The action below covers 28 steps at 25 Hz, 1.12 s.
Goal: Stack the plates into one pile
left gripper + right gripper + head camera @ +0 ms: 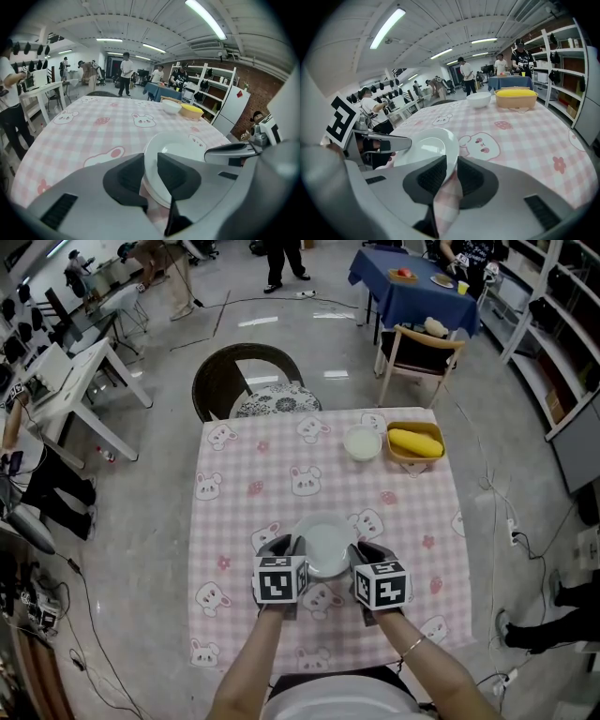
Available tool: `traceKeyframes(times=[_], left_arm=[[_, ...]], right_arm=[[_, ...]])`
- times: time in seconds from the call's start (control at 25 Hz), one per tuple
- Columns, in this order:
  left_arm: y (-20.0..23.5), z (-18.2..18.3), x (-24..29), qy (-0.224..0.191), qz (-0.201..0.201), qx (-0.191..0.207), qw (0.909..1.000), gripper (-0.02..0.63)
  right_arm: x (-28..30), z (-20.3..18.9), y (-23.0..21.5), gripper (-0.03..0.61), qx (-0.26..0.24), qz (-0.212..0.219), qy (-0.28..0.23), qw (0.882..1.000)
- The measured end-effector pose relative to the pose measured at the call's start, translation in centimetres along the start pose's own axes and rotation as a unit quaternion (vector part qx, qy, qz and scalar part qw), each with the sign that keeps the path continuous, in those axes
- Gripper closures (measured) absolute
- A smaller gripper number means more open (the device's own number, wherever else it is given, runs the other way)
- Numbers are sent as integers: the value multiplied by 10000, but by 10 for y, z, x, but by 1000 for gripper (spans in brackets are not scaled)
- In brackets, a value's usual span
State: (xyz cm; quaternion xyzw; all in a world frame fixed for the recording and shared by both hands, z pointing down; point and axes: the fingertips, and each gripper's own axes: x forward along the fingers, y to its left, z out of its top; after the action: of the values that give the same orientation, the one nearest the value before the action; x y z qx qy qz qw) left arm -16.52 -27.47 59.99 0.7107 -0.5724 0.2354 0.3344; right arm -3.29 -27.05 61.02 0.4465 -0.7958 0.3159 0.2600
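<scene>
Plates (326, 547) low in the middle of the head view, flat on the cloth (239, 521), piled one on another, with a lower rim peeking out at upper left. Left gripper (284, 546) at the pile's left edge and right gripper (367, 552) at its right edge, both tilted down toward it.

In the left gripper view, jaws partly open and astride the near rim of the plates (178, 152); rim in the gap, no clamping seen. In the right gripper view, likewise: jaws partly apart, rim of the plates (424, 147) between them, cloth showing beneath.

Bowl (362, 442) and yellow tub (415, 442) side by side at upper right of the cloth, well apart from the plates. Chair (246, 381) beyond the cloth's far edge, toward top of frame.
</scene>
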Motion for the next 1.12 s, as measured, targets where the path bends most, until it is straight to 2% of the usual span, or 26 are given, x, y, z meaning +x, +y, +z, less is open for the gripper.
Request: traceKeyframes(times=[0.28,0.52,0.72,0.92,1.12], left_arm=[[-3,-2,-3,-84,-64,-52,9999,491],[0,-2,-11,-178,67,59,9998,491],[-3,13,-22,-520,81,98,9986,496],[-10,25,-40,-780,80,95,9969,523],[-22,45,-59,-1218,41,145,9924,549]], right_arm=[[0,3,-2,502,107,-13,-208,9997],[-4,9,0,486,99,72,-404,9991],[-12,24,1,486,61,100,-730,9973],[-34,42,4,488,129,148,-1098,9938],[-61,65,3,499,19,252,-1462,9889]])
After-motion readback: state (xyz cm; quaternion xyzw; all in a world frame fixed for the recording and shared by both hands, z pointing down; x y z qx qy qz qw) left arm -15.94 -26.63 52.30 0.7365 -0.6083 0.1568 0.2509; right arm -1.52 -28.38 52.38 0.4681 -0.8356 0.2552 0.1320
